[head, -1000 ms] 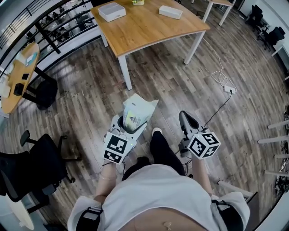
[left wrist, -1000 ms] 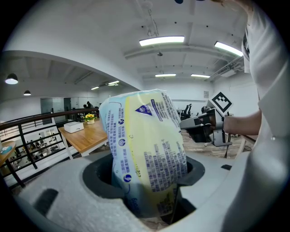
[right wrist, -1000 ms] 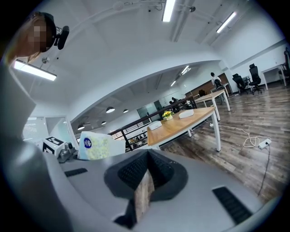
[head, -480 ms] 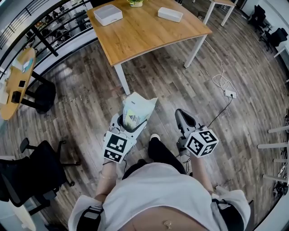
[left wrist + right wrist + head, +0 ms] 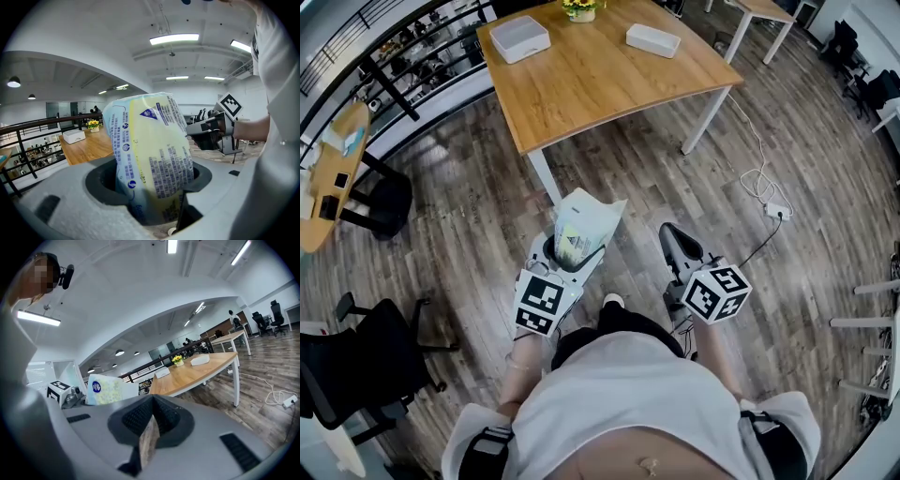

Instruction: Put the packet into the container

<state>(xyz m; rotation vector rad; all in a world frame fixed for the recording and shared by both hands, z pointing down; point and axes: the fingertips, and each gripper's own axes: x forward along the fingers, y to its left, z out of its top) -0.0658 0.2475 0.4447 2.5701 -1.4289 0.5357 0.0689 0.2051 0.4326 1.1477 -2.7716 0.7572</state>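
Right now we stand on the wooden floor (image 5: 469, 216) with a gripper in each hand. The left gripper (image 5: 569, 251) has its jaws clamped on the lower part of the packet (image 5: 581, 223), a pale yellow and blue soft pack. It stands up out of the jaws, tilted a little toward one o'clock. The right gripper (image 5: 673, 240) is just beside it at three o'clock, apart from it. Its jaws are closed together, with nothing between them.

At twelve o'clock, well apart from the packet, is the wooden worktop (image 5: 600, 75) on white legs. On it a square white container (image 5: 520, 38) sits toward eleven o'clock and a long white container (image 5: 652, 40) toward one o'clock, with a pot of yellow flowers (image 5: 581, 7) between them at the far edge. A white cable (image 5: 759, 164) lies on the floor at two o'clock. A black office chair (image 5: 375, 361) stands at eight o'clock.
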